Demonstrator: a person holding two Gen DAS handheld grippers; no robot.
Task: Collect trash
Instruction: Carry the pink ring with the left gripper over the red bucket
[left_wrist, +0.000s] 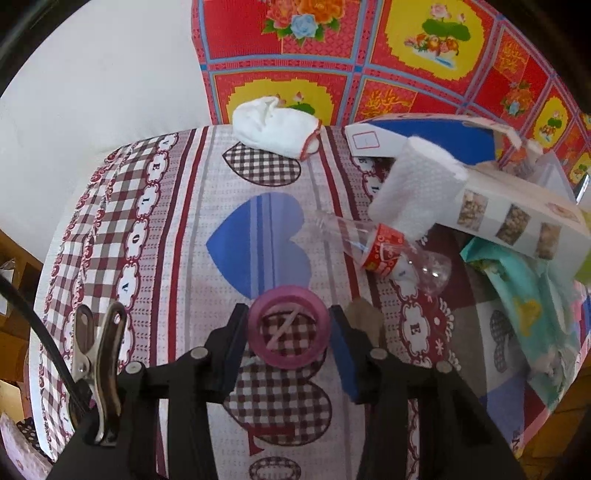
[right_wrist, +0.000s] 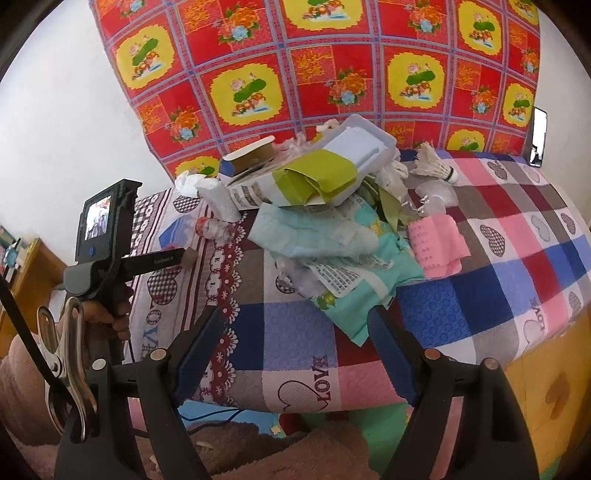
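The trash is gathered in one loose heap (right_wrist: 332, 221) on the right part of the tabletop (right_wrist: 517, 258), which wears a patchwork cloth with hearts. In the heap lie a white plastic tray (right_wrist: 364, 142), a printed carton (left_wrist: 517, 218), a teal wrapper (right_wrist: 351, 258) and a pink paper (right_wrist: 437, 240), one leaning on another — I judge they were piled there so they can be taken away together. A clear bottle with a red label (left_wrist: 384, 251) lies on its side at the left foot of the heap, and a roll of white paper (left_wrist: 417, 188) rests over it. A white cloth (left_wrist: 277, 129) sits apart at the far edge.

One piece is away from the heap: a pink ring (left_wrist: 288, 326), like an emptied tape core, lies flat on the cloth, near and to the left of the bottle. The left tool (left_wrist: 290, 332) points steeply down with the ring between its fingers. The jaws stand partly spread; the left pad seems to touch the ring's side, while on the right a narrow gap shows, so the ring is not pinched yet, in my judgement.

The right tool (right_wrist: 295, 347) is spread wide and holds nothing — its fingers frame the near corner of the teal wrapper without touching it.
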